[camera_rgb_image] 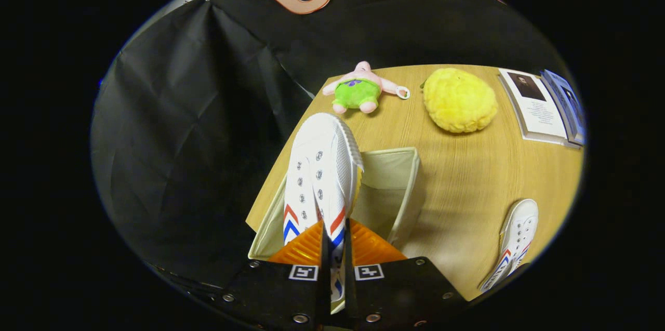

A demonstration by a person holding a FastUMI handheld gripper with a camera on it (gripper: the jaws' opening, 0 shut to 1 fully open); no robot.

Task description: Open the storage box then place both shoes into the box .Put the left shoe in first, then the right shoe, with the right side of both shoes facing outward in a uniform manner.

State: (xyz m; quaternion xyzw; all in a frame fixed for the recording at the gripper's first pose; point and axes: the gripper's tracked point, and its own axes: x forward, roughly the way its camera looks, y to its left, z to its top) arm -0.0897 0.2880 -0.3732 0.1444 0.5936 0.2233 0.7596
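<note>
We have the gripper [335, 248] clamped on a white shoe [322, 164], both fingers pressed together on its heel end so that the toe juts away from us toward twelve o'clock; we judge this narrow grip on the collar was chosen so the shoe hangs steady and can be lowered lengthwise. Directly beneath the shoe sits the storage box [402, 185], a pale fabric bin already open, its mouth facing up to receive the load; the shoe hovers over its left half, which would leave room beside it. The second shoe [514, 240] lies on the wooden table [467, 175] at about four o'clock from the fingers, well apart from the box; it waits its turn. Beyond the box, at twelve o'clock, rests a pink plush toy [359, 89]; a yellow plush [458, 100] sits at one o'clock, and some books [543, 107] at two o'clock; none is in the way. We cannot tell for certain which shoe is the left one.
</note>
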